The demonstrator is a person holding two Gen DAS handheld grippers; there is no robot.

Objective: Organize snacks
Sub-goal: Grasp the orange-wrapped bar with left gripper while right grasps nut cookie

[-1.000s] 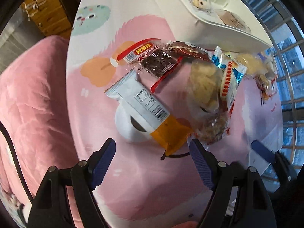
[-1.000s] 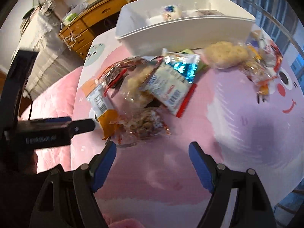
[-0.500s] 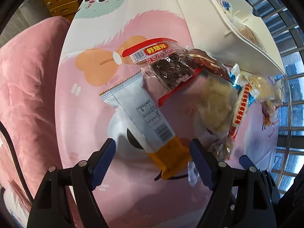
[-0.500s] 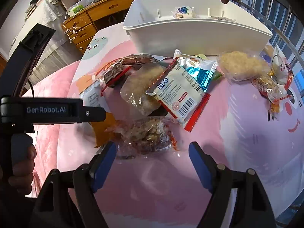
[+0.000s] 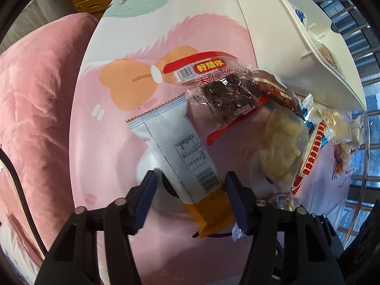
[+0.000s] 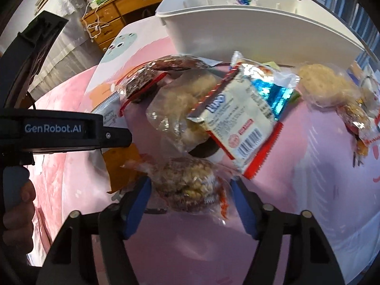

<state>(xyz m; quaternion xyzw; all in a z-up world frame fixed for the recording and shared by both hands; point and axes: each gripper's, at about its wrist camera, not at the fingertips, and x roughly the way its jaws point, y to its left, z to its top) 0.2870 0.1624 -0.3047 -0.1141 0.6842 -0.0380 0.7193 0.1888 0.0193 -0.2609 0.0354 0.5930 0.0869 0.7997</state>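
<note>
A pink cartoon-print tablecloth (image 5: pixel 166 54) covers the table, with a pink cushion (image 5: pixel 35 106) to one side, wooden drawers (image 6: pixel 106 21) behind and window bars beyond. A white bin (image 6: pixel 249 33) stands at the far edge of the cloth, and a small wrapped snack (image 6: pixel 242 0) lies inside it.

The snacks lie in a loose heap in front of the bin. The left gripper (image 5: pixel 191 197) points steeply down over a long white packet with an orange end (image 5: pixel 187 159). Its jaws have just been closing; the orange end lies between the blue pads, the right pad at the packet's edge, the left pad still apart from it, so the packet is not yet clamped. Beside the packet lie a clear pack of dark fruit (image 5: pixel 225 95) with a red seal, a brown wrapper (image 5: pixel 275 87) and a clear bag of pale puffs (image 5: pixel 277 149).

The right gripper (image 6: pixel 191 197) also points down, and its jaws have just been closing around a clear bag of nut clusters (image 6: pixel 190 185). The pads stand at the wrapper's two sides; whether they press it I cannot tell. Just beyond lies a white and blue Lipo packet (image 6: pixel 239 118), tilted across the puffs. To the right sit a round rice cake (image 6: pixel 320 83) and more small wrapped snacks (image 6: pixel 358 116). A hand (image 6: pixel 16 211) holds the left gripper's handle.
</note>
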